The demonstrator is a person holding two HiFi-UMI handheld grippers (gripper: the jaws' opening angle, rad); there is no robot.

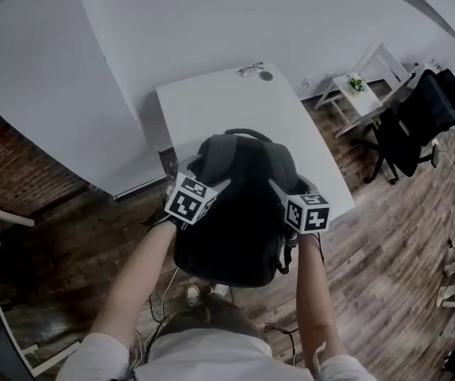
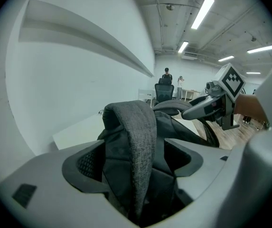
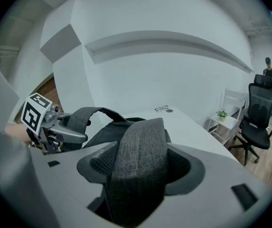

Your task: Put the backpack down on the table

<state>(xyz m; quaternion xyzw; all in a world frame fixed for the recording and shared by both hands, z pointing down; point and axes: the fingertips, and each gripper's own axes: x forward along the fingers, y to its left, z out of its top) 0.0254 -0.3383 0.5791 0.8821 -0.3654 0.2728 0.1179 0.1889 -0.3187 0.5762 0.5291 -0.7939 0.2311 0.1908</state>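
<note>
Letting go: the backpack (image 1: 239, 213) seems settled on the table's (image 1: 211, 109) near end; left gripper (image 1: 215, 187) and right gripper (image 1: 281, 190) gape loosely around its straps (image 2: 136, 141); next, both must slide clear.

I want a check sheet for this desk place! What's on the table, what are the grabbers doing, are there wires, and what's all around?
Surface: white table, flat top.
Job's things: black backpack over the table's near end; cannot tell if it fully rests there.
Clutter: glasses and a small round thing at the far edge.
Grippers: left gripper has its jaws wide apart around a grey strap; right gripper is the same around the other strap; the pads look off both.
Cables: thin cables on the floor by the person's feet.
Surroundings: wood floor, brick wall, office chair, side table with a plant.
</note>
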